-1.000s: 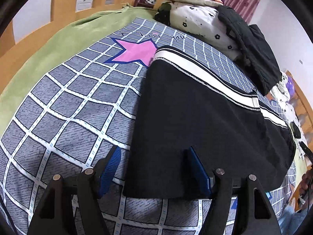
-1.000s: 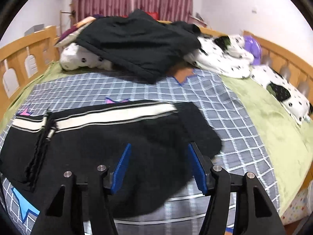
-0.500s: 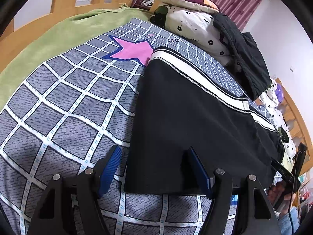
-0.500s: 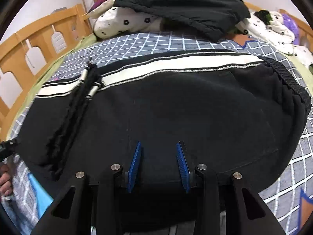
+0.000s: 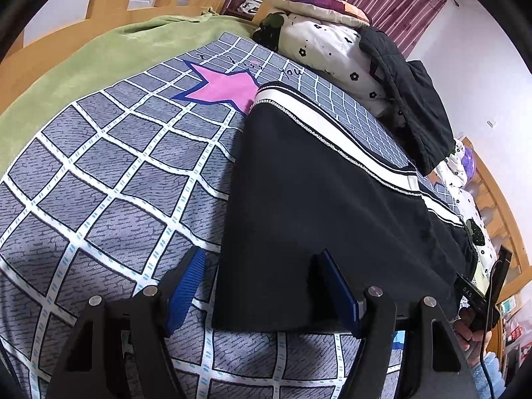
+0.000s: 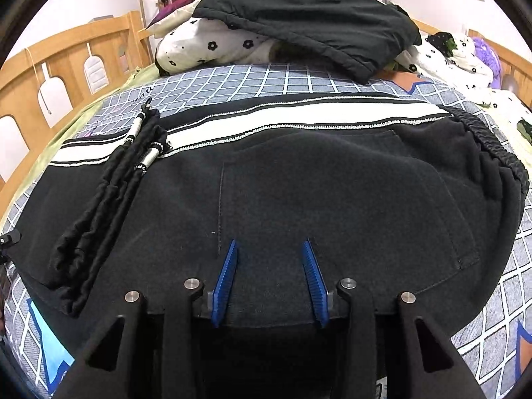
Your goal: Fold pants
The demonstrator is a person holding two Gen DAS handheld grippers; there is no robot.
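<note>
Black pants (image 5: 326, 206) with a white side stripe lie folded lengthwise on the checked bedspread (image 5: 109, 179). My left gripper (image 5: 262, 286) is open and straddles the near corner of the leg end, one finger on the bedspread, one over the fabric. In the right wrist view the pants (image 6: 332, 183) fill the frame, waistband (image 6: 498, 153) at the right, bunched leg cuffs (image 6: 109, 193) folded onto them at the left. My right gripper (image 6: 271, 277) is open, low over the near edge of the pants by the back pocket, holding nothing.
A black jacket (image 6: 306, 20) lies on flowered pillows (image 6: 212, 46) at the head of the bed. A wooden bed rail (image 6: 53, 76) runs along the left. A green blanket (image 5: 83, 60) borders the bedspread. My other hand's gripper (image 5: 482, 296) shows at the right edge of the left wrist view.
My right gripper moved in low over the pants and its jaws narrowed but stay open. My left gripper held its place at the leg end, still open.
</note>
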